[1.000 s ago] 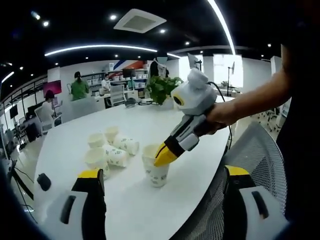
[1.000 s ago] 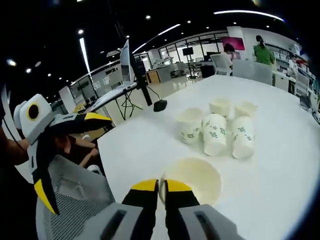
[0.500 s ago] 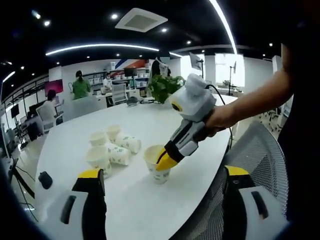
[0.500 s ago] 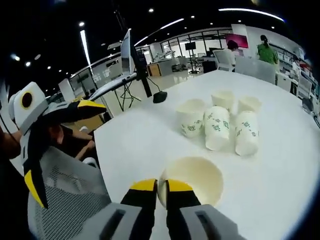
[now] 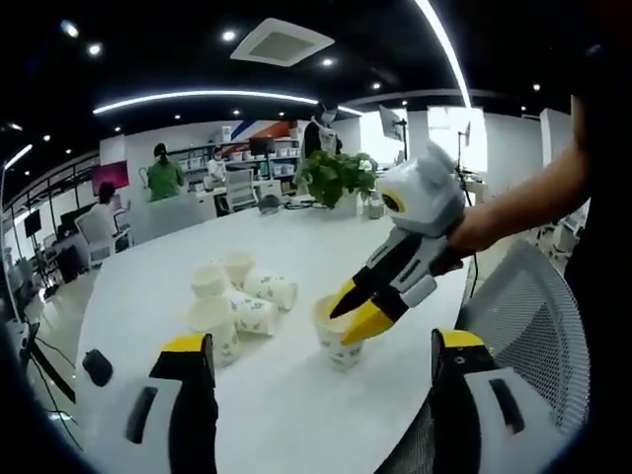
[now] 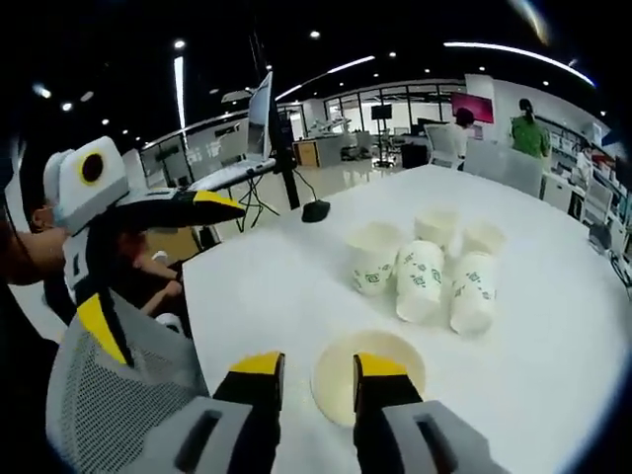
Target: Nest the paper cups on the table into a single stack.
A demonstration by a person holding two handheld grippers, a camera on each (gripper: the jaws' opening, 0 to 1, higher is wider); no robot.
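Observation:
A printed paper cup [image 5: 339,344] [image 6: 367,380] stands upright near the white table's edge. My right gripper [image 6: 319,365] [image 5: 357,308] is open, its jaws apart on either side of the cup's near wall. Further in is a cluster of cups: an upright one [image 5: 213,324] [image 6: 373,259], two lying on their sides [image 5: 259,314] [image 6: 420,281] [image 6: 472,293], and two more upright behind [image 5: 237,265] [image 6: 434,225]. My left gripper [image 5: 322,342] [image 6: 163,262] is open wide and holds nothing, hovering over the table edge beside the chair.
A grey mesh chair [image 5: 518,296] [image 6: 109,395] stands at the table's near edge. A black mouse [image 5: 96,365] [image 6: 314,209] lies on the table [image 5: 296,425]. A potted plant [image 5: 334,176] stands at the far side. People are in the office behind.
My right gripper was shut on the near cup's rim and has now opened, letting it go; the cup stands on the table. Both views shifted a little.

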